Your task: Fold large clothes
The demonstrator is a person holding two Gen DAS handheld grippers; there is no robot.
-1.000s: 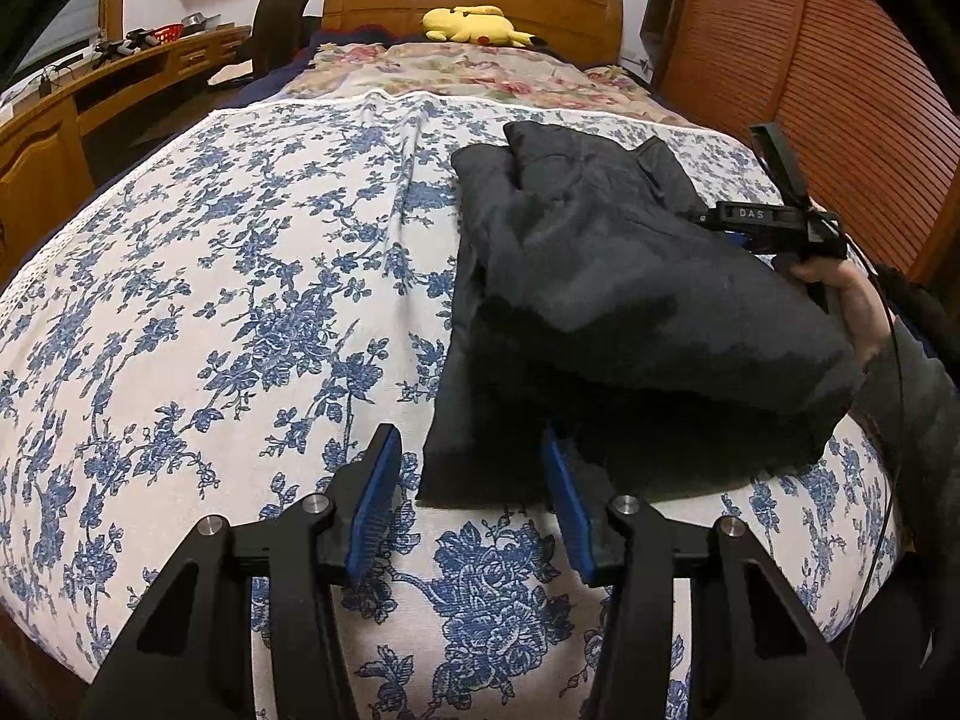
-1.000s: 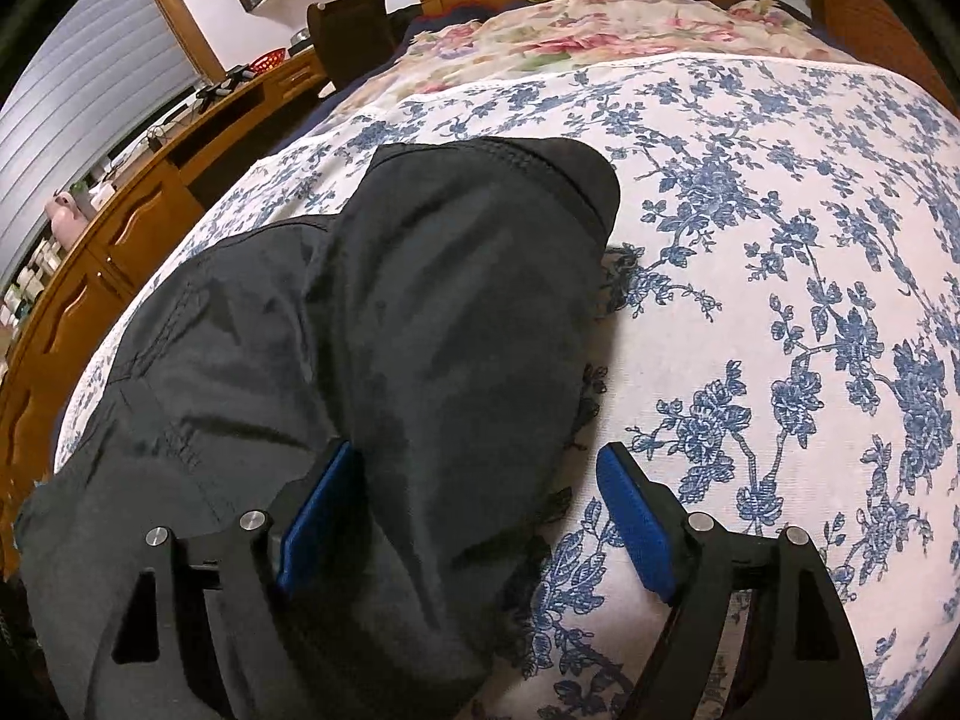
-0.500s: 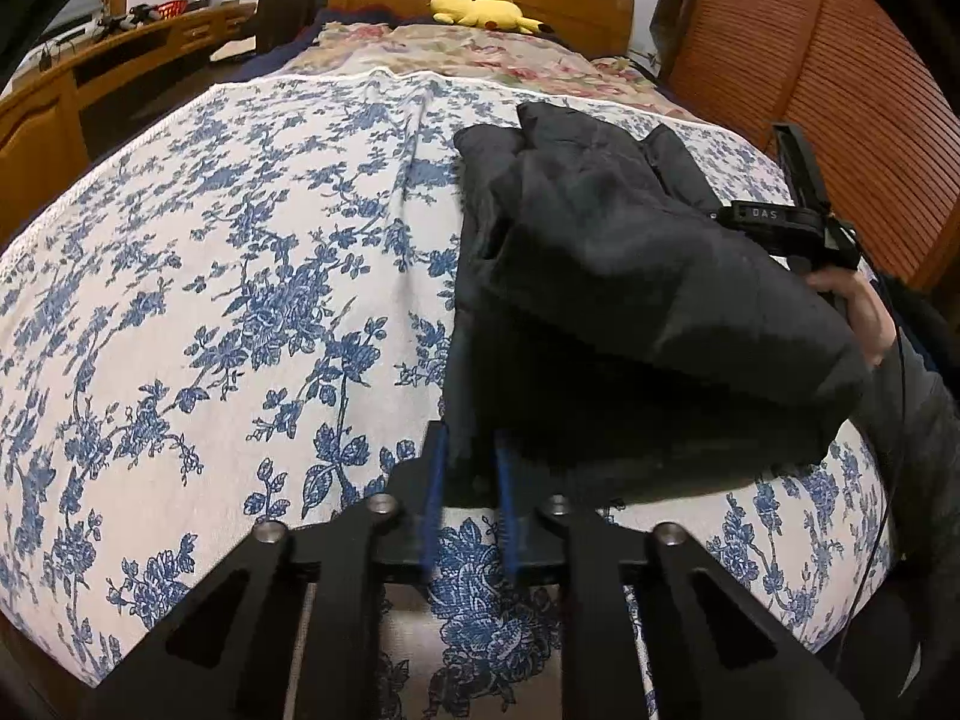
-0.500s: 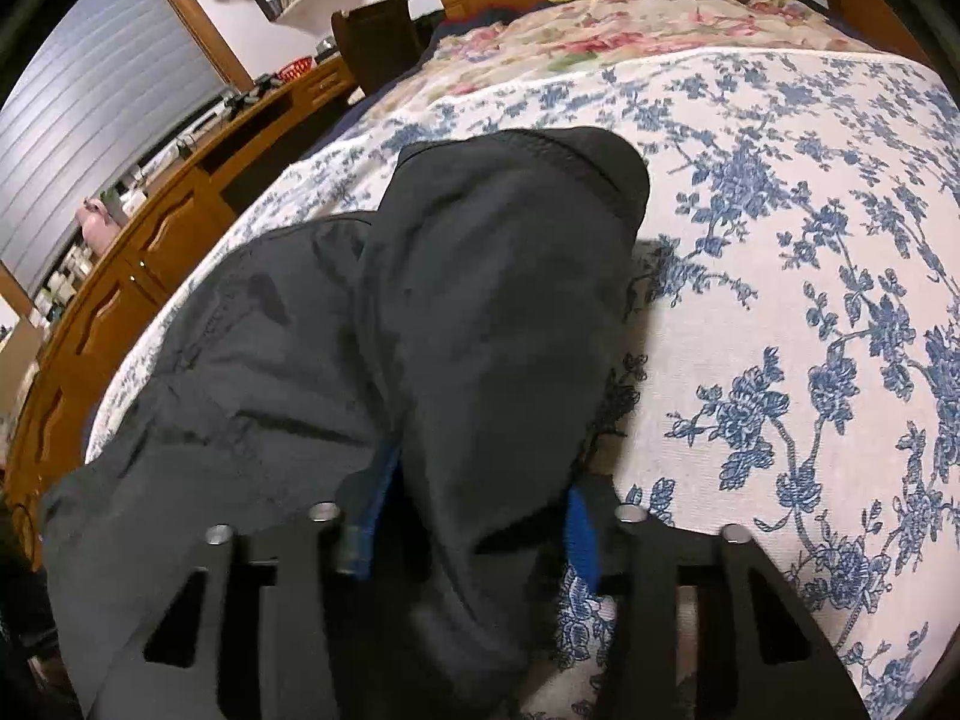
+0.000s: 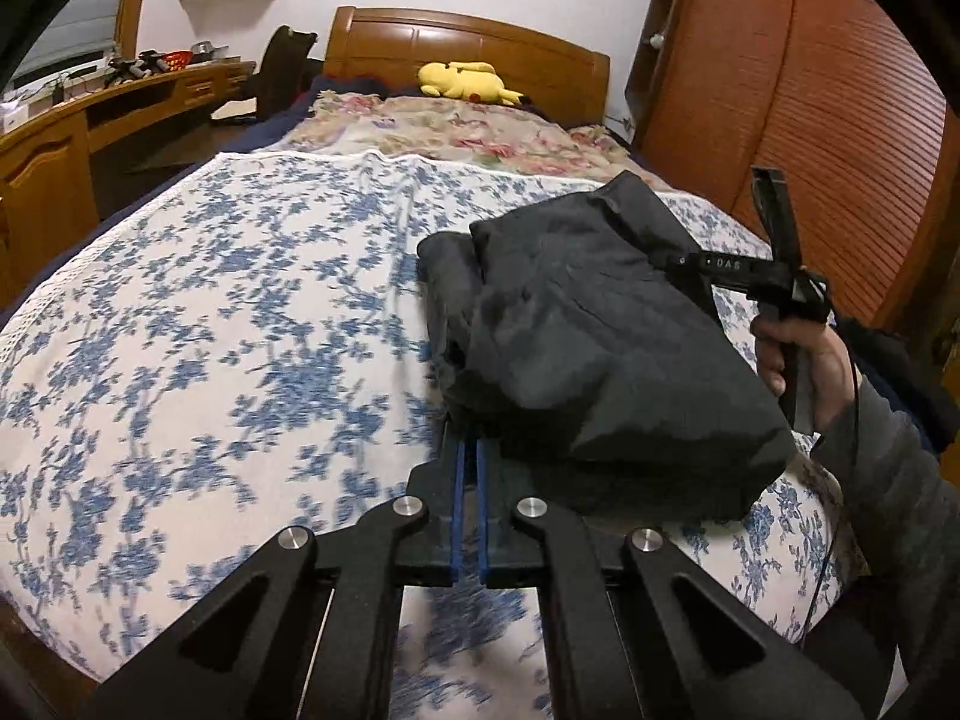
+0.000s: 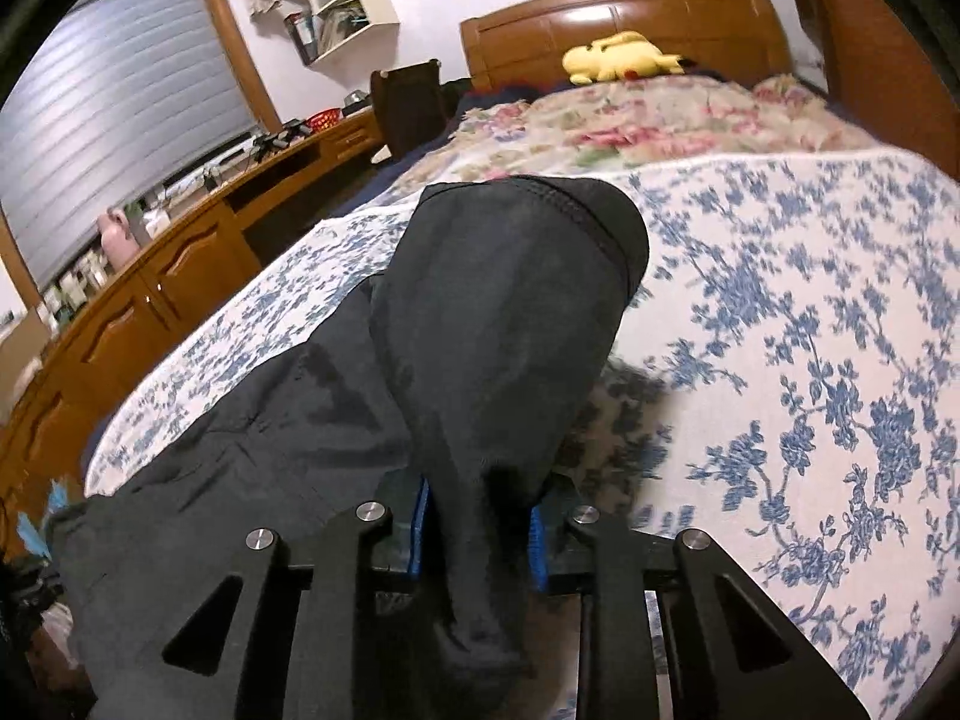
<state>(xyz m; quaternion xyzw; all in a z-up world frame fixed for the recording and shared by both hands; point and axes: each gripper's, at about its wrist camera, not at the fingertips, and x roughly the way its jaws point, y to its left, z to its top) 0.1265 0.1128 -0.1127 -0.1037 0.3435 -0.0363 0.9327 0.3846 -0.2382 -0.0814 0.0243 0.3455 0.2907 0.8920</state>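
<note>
A dark grey garment lies partly folded on the right half of the blue-flowered bedspread. My left gripper is shut on the garment's near left edge, and the blue pads almost meet. In the right wrist view the same garment bulges up as a thick fold. My right gripper has a bunch of this cloth between its blue pads, and its jaws are closing on it. From the left wrist view, a hand holds the right gripper's handle, whose fingers are hidden by the cloth.
A yellow plush toy rests by the wooden headboard, behind a pink-flowered quilt. A wooden desk with a dark chair runs along the left of the bed. Slatted wardrobe doors stand on the right.
Both grippers went from open around the garment's near edge to closed on it. Both have risen, lifting that edge off the bedspread.
</note>
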